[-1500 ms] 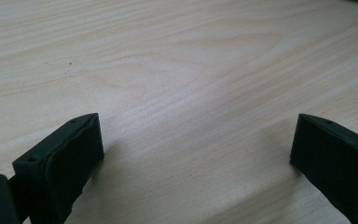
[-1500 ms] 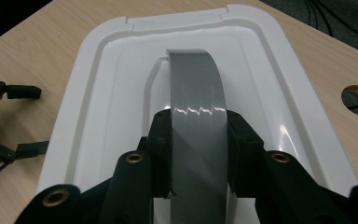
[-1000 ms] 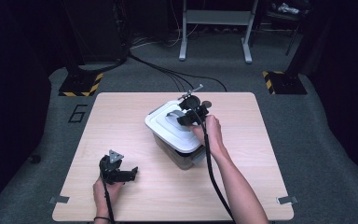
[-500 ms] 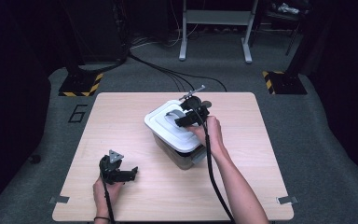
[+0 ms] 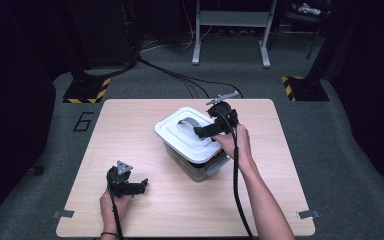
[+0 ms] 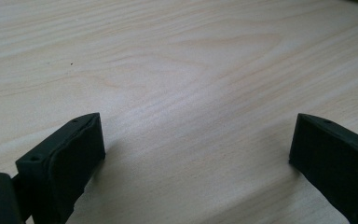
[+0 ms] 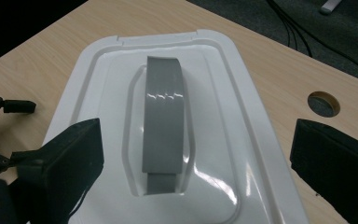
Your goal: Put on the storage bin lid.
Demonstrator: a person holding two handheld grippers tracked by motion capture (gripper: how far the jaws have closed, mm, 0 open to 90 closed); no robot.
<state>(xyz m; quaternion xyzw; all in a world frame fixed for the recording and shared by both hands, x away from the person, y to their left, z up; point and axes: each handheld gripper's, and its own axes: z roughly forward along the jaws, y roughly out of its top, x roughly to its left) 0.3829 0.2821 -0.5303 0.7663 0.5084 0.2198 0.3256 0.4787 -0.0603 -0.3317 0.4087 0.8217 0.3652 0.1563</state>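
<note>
Glossy white plastic lid (image 7: 177,140), rounded-rectangular; its grey strap handle (image 7: 164,123) is running lengthwise between my right gripper (image 7: 193,163) jaws, just opening, gripping nothing.

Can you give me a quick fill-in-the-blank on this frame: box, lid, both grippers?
The white lid has a ____ handle.
The right hand-held gripper hovers over the box with its jaws ____.
The left hand-held gripper rests on the ____ table.
Missing words: grey; open; wooden

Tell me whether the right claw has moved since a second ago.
Yes. The right claw has backed off the grey handle toward the lid's right edge, jaws just opened, nothing between them.
</note>
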